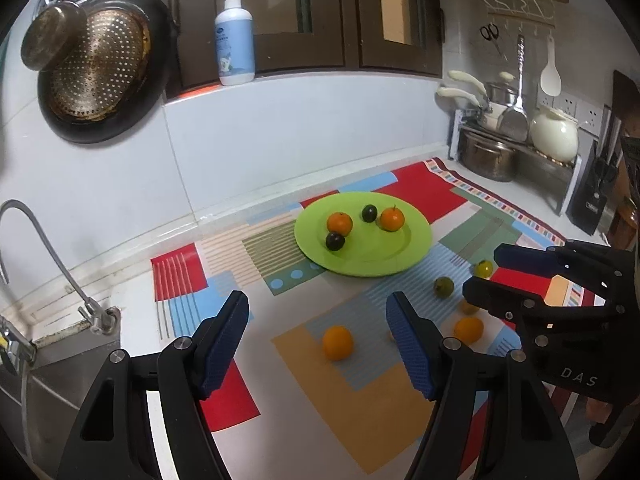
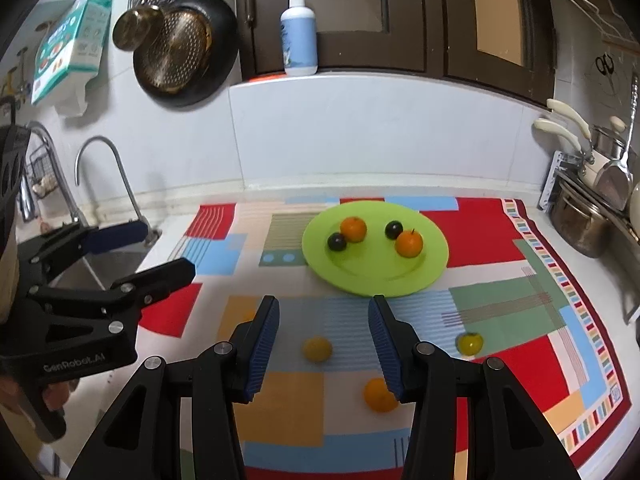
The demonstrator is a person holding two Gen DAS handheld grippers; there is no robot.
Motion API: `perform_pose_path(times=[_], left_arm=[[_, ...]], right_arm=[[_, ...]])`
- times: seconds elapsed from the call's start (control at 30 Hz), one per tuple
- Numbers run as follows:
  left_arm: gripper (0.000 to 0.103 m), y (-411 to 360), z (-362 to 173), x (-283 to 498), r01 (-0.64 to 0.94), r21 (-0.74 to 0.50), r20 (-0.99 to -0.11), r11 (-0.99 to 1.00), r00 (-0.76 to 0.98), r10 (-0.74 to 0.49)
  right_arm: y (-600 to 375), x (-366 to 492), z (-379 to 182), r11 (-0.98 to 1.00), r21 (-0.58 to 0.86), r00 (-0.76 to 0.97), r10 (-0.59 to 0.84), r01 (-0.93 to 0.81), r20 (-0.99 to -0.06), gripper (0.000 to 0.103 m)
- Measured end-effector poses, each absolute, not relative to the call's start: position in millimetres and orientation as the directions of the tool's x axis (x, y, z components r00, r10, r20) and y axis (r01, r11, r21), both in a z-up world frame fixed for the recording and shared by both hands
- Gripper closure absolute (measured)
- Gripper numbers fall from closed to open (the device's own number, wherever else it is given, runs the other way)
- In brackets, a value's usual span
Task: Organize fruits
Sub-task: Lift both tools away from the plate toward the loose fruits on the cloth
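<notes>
A green plate (image 1: pixel 394 258) (image 2: pixel 436 256) on the patterned mat holds two oranges (image 1: pixel 339 223) (image 2: pixel 353 229) and two dark plums (image 1: pixel 335 241) (image 2: pixel 337 242). Loose on the mat: an orange (image 1: pixel 338 343) between my left gripper's fingers' line of sight, a green fruit (image 1: pixel 443 287), a yellow-green fruit (image 1: pixel 483 268) (image 2: pixel 470 343), a yellow fruit (image 2: pixel 317 349) and another orange (image 1: pixel 468 329) (image 2: pixel 378 395). My left gripper (image 1: pixel 318 312) is open and empty. My right gripper (image 2: pixel 324 320) is open and empty above the yellow fruit; it also shows in the left wrist view (image 1: pixel 484 276).
A sink and tap (image 1: pixel 48 252) (image 2: pixel 116 184) lie left of the mat. Pots and a rack (image 1: pixel 516 148) (image 2: pixel 592 208) stand at the right. A pan (image 1: pixel 100 68) hangs on the wall; a soap bottle (image 1: pixel 235 36) stands on the sill.
</notes>
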State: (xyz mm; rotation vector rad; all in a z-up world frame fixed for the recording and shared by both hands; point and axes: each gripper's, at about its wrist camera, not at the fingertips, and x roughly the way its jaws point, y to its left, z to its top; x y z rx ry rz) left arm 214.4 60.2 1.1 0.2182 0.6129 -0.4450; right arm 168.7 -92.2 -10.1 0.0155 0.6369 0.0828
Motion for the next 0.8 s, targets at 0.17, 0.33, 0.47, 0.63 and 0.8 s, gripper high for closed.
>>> perform_pose_path(times=[0.17,0.33,0.47,0.63,0.8], left_arm=[[0.032,61.3,-6.4,215.4,0.480,0.111,-0.580,0.870,0.742,-0.336],[0.032,59.8,-19.4,222.4,0.517,0.133,-0.602,0.846,0.720,-0.345],[0.032,58.0,-32.2,229.8,0.535,0.133,-0.633,0.835,0.693,-0.344],[0.032,51.8,-50.7,239.1,0.557,0.127,-0.673,0.821,0.657,-0.341],[0.033,44.4,-66.8,246.7,0.584,0.121,-0.706,0.803,0.619,-0.344]], right_arm=[[-88.9,170.6,-18.6,0.997,0.035,0.792,0.074,-0.066,-0.606,0.056],[-85.5,176.1,-28.1,0.997,0.026,0.780,0.068,-0.067,-0.622,0.056],[-81.0,181.6,-37.7,0.997,0.009,0.767,0.063,-0.075,-0.638,0.056],[-79.6,190.2,-52.5,0.996,0.020,0.739,0.077,-0.086,-0.669,0.056],[-82.1,198.6,-69.1,0.995,0.038,0.705,0.091,-0.090,-0.703,0.056]])
